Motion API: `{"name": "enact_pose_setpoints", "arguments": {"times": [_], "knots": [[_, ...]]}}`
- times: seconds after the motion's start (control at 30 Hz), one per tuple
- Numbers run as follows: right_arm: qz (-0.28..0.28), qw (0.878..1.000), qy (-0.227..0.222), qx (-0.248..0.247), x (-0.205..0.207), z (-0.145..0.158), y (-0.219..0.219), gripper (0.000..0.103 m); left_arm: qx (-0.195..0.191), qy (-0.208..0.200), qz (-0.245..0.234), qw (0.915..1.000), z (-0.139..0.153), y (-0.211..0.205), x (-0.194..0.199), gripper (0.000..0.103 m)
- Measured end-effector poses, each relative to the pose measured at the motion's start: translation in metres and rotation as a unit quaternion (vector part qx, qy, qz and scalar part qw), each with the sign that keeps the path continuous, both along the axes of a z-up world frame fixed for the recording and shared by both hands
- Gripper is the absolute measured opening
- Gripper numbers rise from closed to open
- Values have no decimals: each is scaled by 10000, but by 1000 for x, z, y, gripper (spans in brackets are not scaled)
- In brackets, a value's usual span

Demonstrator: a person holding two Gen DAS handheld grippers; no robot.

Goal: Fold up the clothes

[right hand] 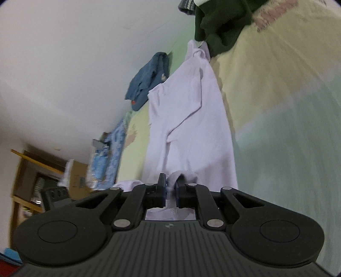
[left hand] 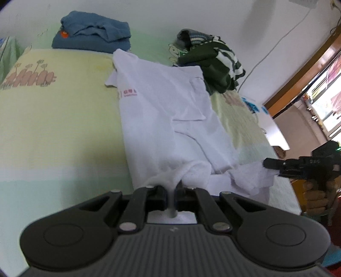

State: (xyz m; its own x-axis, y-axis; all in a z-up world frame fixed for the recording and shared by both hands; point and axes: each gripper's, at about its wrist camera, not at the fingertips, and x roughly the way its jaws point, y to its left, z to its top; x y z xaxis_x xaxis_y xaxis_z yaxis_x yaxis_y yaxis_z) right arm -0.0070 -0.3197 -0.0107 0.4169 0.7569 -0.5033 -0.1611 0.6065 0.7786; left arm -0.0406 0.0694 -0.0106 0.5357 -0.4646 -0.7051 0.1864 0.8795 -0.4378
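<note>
Left gripper clenched on white shirt hem, right gripper likewise; I see hem bunched, pinch points hidden. Shirt on bed, lengthwise away toward wall.

**Bedroom with a pastel bed and plain white walls**

Pretty ordinary room. The bed wears a yellow-and-green sheet with a pink cartoon print. The white wall behind it has a white cable running down it. A wood-framed window at the right lets in bright daylight. The other side has a wooden shelf and a cardboard box.
</note>
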Motion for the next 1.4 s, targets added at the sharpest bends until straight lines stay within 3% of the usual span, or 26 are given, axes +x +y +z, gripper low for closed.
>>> {"name": "enact_pose_setpoints", "arguments": {"times": [0.27,0.43,1.2,1.27,1.33,1.4], "knots": [[-204,9964,-291,-771,17,0,21,9,285,-37,-11,9996,-11,-11,25,1],[-107,9950,-323,-941,26,-1,23,9,282,38,269,9992,-15,-10,27,1],[-283,9960,35,-848,71,-23,23,10,429,76,706,9966,-20,-6,56,3],[-370,9952,78,-900,73,-25,23,10,343,52,712,9969,-19,-4,57,8],[-448,9946,153,-924,75,-27,22,10,219,35,731,9971,-17,1,58,35],[-504,9942,218,-926,76,-29,22,11,151,12,820,9965,-15,5,61,41]]}}
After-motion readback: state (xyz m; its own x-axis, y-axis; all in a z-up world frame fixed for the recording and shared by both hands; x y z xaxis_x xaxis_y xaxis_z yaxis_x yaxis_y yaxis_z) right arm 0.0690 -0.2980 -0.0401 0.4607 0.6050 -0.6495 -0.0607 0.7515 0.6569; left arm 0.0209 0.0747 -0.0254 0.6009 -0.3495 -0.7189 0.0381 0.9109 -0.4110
